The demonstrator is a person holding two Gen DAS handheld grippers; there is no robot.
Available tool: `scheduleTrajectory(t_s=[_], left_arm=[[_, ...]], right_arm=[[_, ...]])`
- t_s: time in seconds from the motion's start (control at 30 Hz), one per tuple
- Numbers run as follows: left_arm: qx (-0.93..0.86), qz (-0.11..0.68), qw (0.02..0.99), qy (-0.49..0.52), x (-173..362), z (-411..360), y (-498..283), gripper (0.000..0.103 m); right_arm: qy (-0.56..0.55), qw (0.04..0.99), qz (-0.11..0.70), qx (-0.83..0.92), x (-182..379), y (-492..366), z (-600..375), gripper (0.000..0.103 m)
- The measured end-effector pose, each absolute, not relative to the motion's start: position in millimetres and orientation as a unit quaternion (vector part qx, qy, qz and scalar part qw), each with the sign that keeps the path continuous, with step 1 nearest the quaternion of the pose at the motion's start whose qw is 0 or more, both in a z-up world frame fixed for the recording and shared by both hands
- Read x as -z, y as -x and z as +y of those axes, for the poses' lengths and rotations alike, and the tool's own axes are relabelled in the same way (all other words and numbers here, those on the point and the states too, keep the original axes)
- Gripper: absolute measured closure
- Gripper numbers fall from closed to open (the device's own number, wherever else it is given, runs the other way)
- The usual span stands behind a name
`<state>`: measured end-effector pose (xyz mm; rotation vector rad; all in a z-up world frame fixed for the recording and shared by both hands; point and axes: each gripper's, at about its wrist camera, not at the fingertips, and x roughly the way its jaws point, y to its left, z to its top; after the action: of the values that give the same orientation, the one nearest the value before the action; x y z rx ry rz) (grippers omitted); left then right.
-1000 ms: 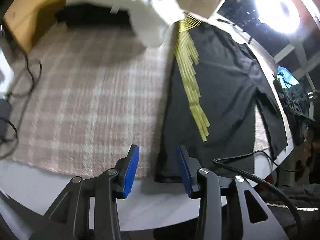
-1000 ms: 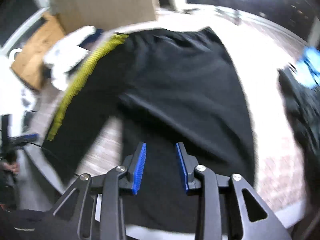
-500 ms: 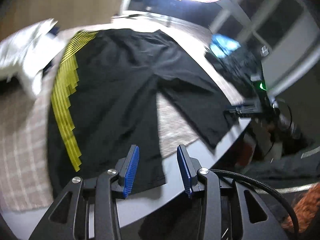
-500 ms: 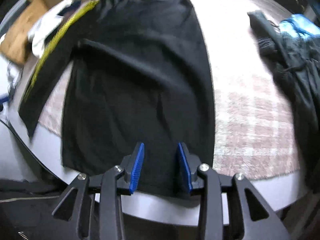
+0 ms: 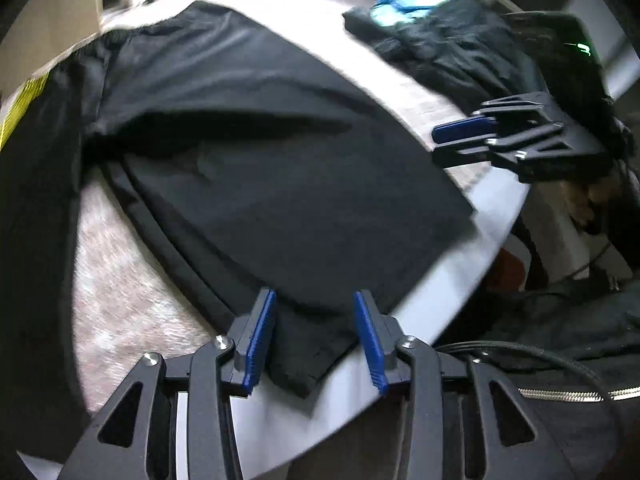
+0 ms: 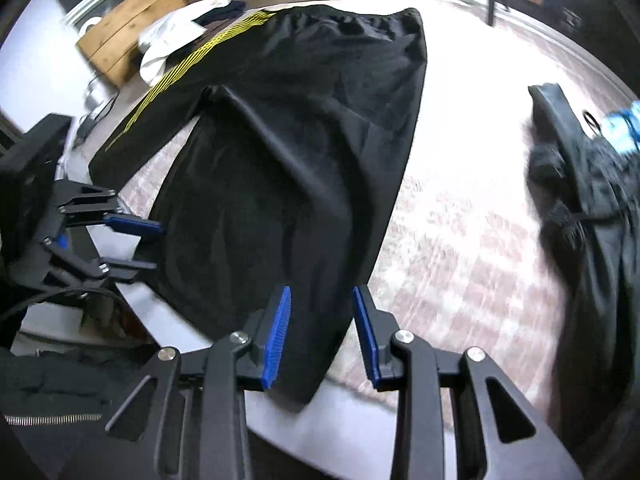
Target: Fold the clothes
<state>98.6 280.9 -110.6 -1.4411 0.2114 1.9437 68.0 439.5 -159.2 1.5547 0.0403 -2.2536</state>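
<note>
Black trousers (image 6: 304,152) with a yellow side stripe (image 6: 188,68) lie spread flat on a plaid cloth over a round white table. In the left wrist view the near trouser leg (image 5: 280,184) fills the middle. My left gripper (image 5: 314,340) is open, straddling that leg's left hem corner at the table edge. My right gripper (image 6: 322,332) is open, straddling the same leg's right hem corner. Each gripper shows in the other's view: the right (image 5: 464,140), the left (image 6: 136,244). Neither holds cloth.
A heap of dark clothes with something blue (image 6: 592,160) lies at the table's right. White clothes (image 6: 172,40) and a wooden board (image 6: 128,32) sit at the far left. The table's white rim (image 6: 352,428) runs close under both grippers.
My left gripper has swung right from the striped leg to the near leg's hem. My right gripper has drawn closer to the hem's right corner. Both stay open.
</note>
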Motion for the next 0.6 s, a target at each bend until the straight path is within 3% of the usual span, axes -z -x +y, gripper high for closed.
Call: scheduleTrajectory(t_s=[0.27, 0.47, 0.6], left_arm=[[-0.749, 0.057, 0.239, 0.616, 102.7, 257.6, -131.8, 0.069], [-0.792, 0.033, 0.278, 0.543, 58.9, 322.9, -142.4, 0.062], [-0.773, 0.014, 0.325, 0.545, 64.9, 370.8, -140.0, 0.062]], right_arm=[[-0.586, 0.33, 0.037, 0.739, 158.4, -48.8, 449.8, 0.07], [-0.51, 0.265, -0.027, 0.818, 107.7, 81.4, 526.8, 0.07], [-0.491, 0.227, -0.06, 0.839, 100.9, 171.0, 550.5, 0.067]])
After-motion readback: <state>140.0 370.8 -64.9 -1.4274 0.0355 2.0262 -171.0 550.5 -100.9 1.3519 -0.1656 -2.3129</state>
